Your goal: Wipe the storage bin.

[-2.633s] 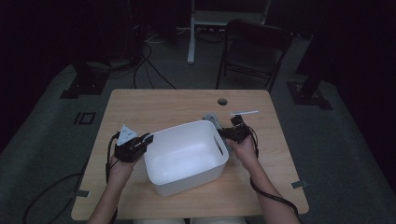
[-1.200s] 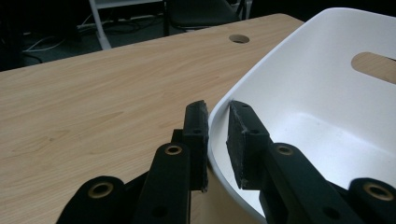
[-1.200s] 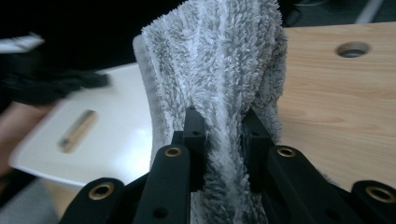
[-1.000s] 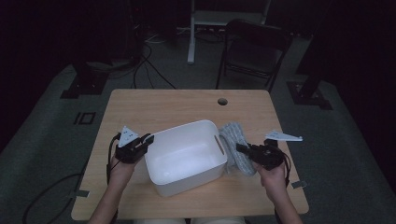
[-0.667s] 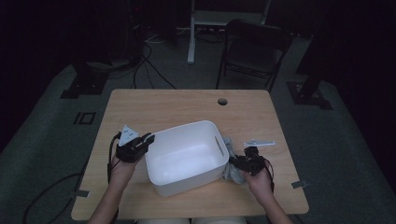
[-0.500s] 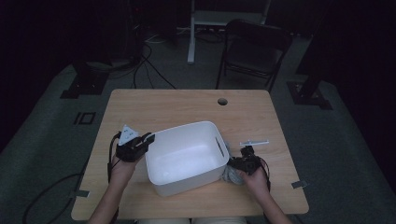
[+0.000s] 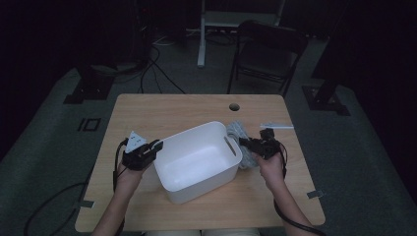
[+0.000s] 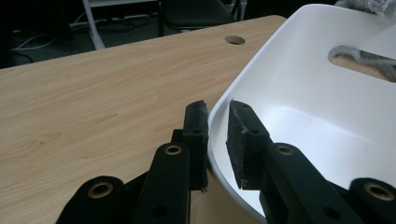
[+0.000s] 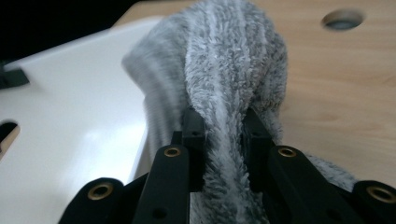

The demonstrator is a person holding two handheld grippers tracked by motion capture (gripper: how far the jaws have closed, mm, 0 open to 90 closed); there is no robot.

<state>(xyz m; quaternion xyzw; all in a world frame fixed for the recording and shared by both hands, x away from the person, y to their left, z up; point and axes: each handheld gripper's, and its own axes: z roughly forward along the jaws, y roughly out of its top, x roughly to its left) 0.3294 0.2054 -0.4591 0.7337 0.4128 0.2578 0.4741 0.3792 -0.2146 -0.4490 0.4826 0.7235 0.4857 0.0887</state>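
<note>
A white plastic bin (image 7: 196, 155) stands in the middle of the wooden table (image 7: 162, 108). My left gripper (image 7: 156, 145) is shut on the bin's left rim; in the left gripper view (image 8: 217, 116) one pad sits outside the wall and one inside the bin (image 8: 327, 107). A grey striped fluffy cloth (image 7: 238, 135) lies bunched against the bin's right wall. My right gripper (image 7: 247, 143) is shut on a raised fold of that cloth (image 9: 233, 56), the pile bulging over both pads of the gripper (image 9: 219, 126). The bin (image 9: 70, 93) shows just to its left.
A round cable hole (image 7: 234, 106) sits in the table's far edge. A dark folding chair (image 7: 268, 54) and a white stand are on the floor beyond. Cables trail on the floor at the left. The cloth shows through the bin's handle slot (image 8: 369, 58).
My right gripper came in from the table's right side to the cloth beside the bin, then moved away from the person along the bin's right wall with the cloth. The left gripper stayed put.
</note>
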